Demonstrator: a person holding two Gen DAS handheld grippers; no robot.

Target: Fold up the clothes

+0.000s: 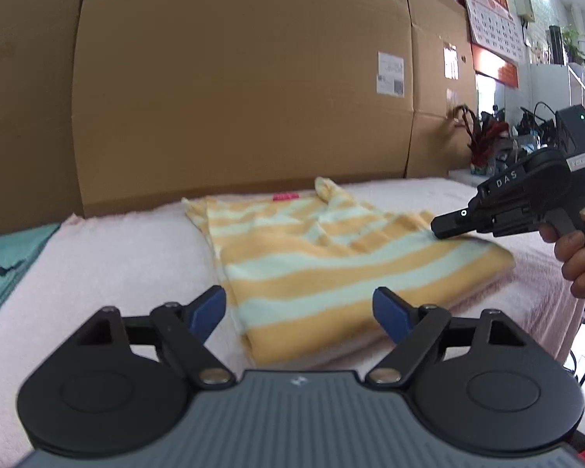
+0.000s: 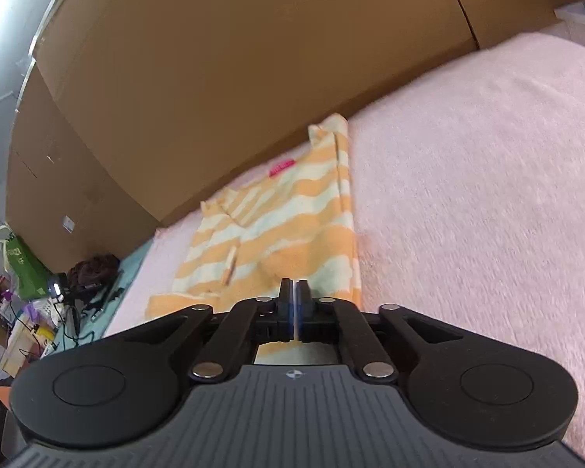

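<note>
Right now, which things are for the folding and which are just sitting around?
For the folding:
- striped shirt, yellow and pale, partly folded
- pink blanket under it
- left gripper, jaws apart
- right gripper, jaws together

Just sitting around:
- cardboard boxes
- wall calendar
- red plant
- teal cloth

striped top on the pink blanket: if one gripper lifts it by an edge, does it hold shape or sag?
Likely sags: the striped top lies in soft folds and rumples, so it looks floppy. Probably light, being thin knit. The fuzzy pink blanket may drag on it when pushed, bunching it rather than sliding.
</note>
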